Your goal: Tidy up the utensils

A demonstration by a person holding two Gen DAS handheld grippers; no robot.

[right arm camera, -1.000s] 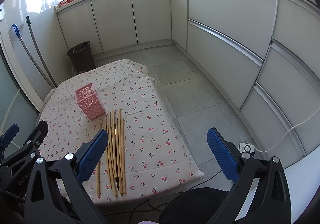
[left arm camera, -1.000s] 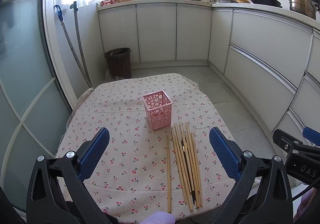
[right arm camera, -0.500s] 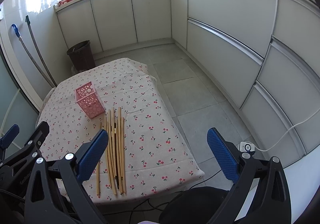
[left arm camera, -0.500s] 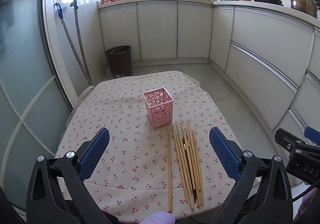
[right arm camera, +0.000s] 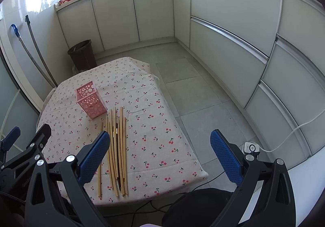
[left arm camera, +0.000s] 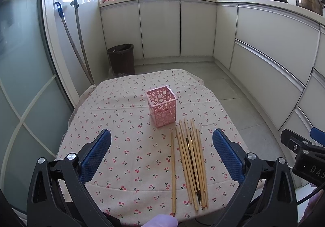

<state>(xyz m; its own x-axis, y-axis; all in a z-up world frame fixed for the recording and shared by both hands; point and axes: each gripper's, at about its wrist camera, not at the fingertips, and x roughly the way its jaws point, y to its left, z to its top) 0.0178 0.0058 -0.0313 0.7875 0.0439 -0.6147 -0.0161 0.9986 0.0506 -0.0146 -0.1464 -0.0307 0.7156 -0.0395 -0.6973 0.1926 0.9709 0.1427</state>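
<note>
Only "DAS" on right gripper (left arm camera: 304, 156).

A matt cotton-looking tablecloth (left arm camera: 126, 109) printed with small red cherries covers the table, lightly creased. On it stands a pink holder (left arm camera: 161, 108) of smooth, slightly shiny plastic pierced with round holes. Beside it lie pale wooden chopsticks (left arm camera: 192, 158), dull and unvarnished, with one darker, glossier stick among them. Both grippers have matt black plastic frames with bright metal bolt heads; the left gripper (left arm camera: 161, 156) and right gripper (right arm camera: 160, 158) carry blue fingers (left arm camera: 228, 155) with a rough, dimpled rubbery texture. Cabinet doors (left arm camera: 160, 28) look smooth and satin. Floor tiles (right arm camera: 195, 93) are matt grey.
</note>
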